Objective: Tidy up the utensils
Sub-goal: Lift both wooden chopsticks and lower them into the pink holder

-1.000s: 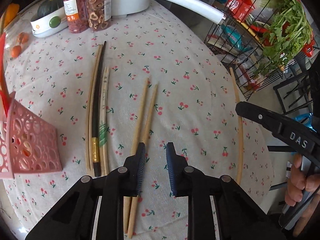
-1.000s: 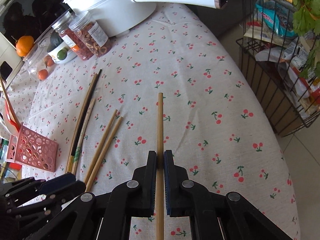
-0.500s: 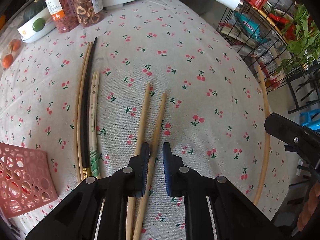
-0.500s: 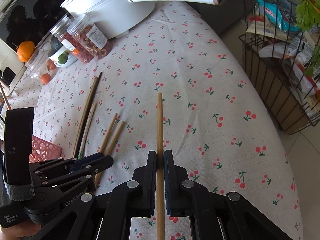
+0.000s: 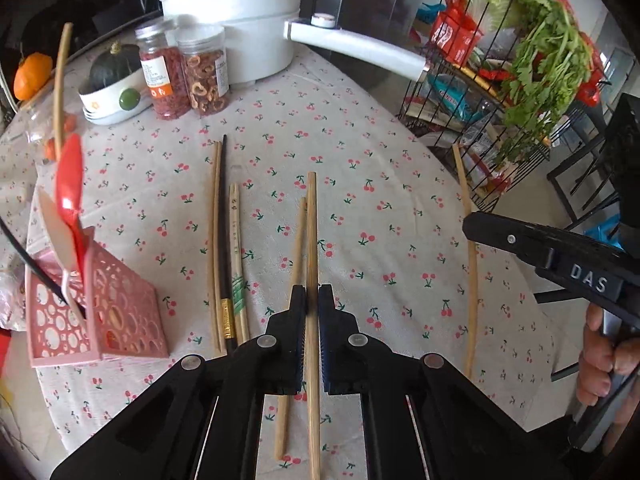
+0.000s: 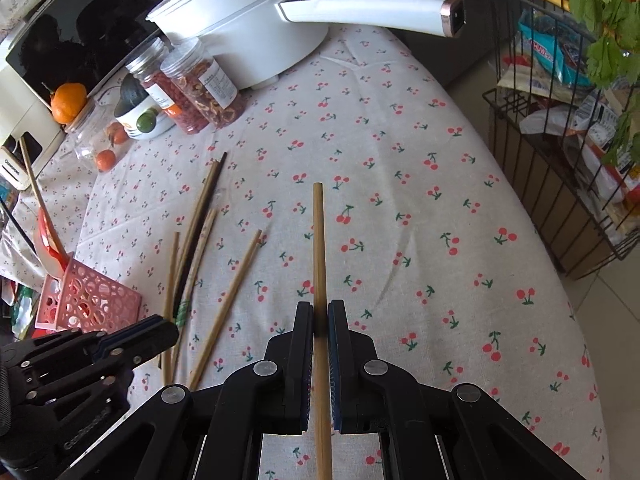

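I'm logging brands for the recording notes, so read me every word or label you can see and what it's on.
"DAS": right hand-held gripper.
"GenRobot", partly shadowed: left hand-held gripper.
"Changhong", uncertain: white appliance.
Jar labels, snack packets, printed chopstick: too small or blurred to read.

A cherry-print tablecloth (image 6: 400, 160) covers the table; right of it a black wire rack (image 6: 560, 184) stands on pale floor tiles (image 6: 616, 304).

2 wooden chopsticks (image 5: 311, 240) (image 6: 319, 240) gripped, lifted
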Demonstrator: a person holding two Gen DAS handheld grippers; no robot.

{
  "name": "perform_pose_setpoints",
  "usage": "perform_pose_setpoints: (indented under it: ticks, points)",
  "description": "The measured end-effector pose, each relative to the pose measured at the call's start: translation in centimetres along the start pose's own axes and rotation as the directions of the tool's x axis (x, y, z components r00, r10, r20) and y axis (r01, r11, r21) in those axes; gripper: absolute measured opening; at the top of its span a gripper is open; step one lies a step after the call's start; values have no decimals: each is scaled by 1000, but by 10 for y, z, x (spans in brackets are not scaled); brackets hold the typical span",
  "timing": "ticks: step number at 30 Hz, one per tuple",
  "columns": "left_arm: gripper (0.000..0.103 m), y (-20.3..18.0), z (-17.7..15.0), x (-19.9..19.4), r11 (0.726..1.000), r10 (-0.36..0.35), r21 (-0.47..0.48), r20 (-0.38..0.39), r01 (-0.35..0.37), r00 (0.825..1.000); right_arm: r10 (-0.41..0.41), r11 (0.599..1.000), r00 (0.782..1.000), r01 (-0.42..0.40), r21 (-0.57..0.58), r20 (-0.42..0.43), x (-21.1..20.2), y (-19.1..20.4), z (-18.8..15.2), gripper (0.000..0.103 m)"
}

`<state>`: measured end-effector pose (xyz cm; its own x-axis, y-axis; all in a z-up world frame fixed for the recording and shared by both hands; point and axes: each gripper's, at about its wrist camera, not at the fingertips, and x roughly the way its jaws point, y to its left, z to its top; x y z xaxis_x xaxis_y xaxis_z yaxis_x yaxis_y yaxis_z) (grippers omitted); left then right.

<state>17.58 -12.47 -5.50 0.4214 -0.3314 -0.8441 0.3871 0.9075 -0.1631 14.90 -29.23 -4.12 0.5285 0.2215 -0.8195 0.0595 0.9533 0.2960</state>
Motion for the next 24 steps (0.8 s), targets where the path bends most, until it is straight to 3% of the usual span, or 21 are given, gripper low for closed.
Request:
perform_pose_setpoints:
  ticks: [6,13,19,24]
  points:
    - [6,17,-30,-65,1000,-26,-7,146,27,989,7,998,996,-1,-69,88,-30,26,-6,4]
    - [6,46,-55,-118,991,-89,-67,304,115,948,23,991,985,1,-137,169,-54,49,-10,4]
    - [6,62,-60,-170,986,-109,-68,447,155,888,54,987,965,-13,-160,255,-75,65,-4,4]
    - [6,79,-60,-206,987,-42,-104,579,125,814,100,979,940,-34,-203,327,-89,89,2,4]
